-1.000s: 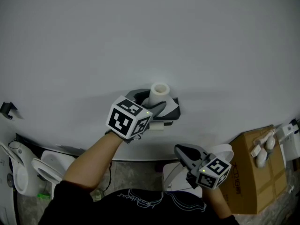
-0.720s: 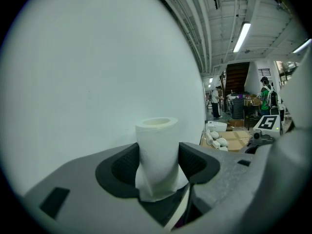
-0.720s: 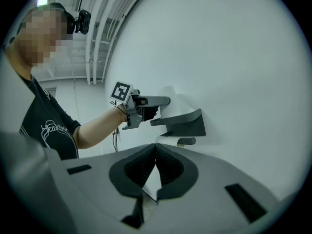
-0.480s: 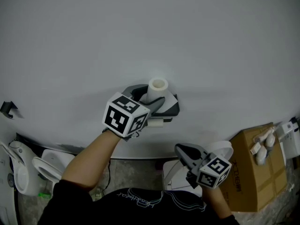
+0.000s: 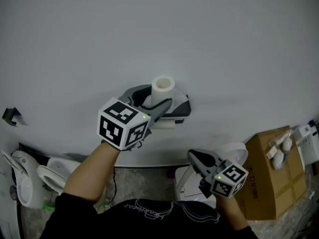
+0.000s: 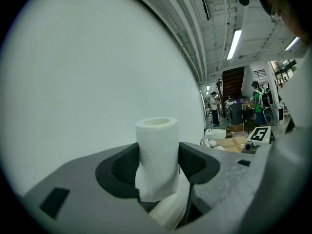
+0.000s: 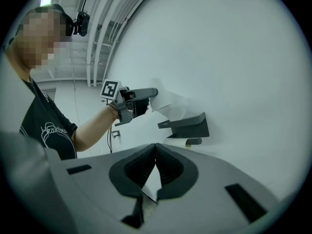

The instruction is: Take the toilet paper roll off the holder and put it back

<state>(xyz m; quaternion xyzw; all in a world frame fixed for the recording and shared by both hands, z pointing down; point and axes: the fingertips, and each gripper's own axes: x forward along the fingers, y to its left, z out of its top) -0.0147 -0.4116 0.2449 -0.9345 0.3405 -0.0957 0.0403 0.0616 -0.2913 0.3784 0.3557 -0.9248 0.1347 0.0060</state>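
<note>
Toilet paper roll (image 5: 162,88): soft white cylinder with a hollow core, upright, a loose sheet hanging below. It is pinched at mid-height between the ribbed dark pads of the left tongs (image 5: 152,99).

Holder (image 5: 180,106): dark grey angular shelf on a smooth pale wall (image 5: 209,39), with a pale peg beneath.

Against a second ago, the roll and left tongs sit higher and further left, just above the shelf.

Right tongs (image 5: 193,156): pressed together, nothing between them, low and well apart from the holder.

Cardboard box (image 5: 266,183): small white items lie on top.

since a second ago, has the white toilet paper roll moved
Yes: the white toilet paper roll, in the left gripper, has moved up and leftward from the dark grey wall holder.
</note>
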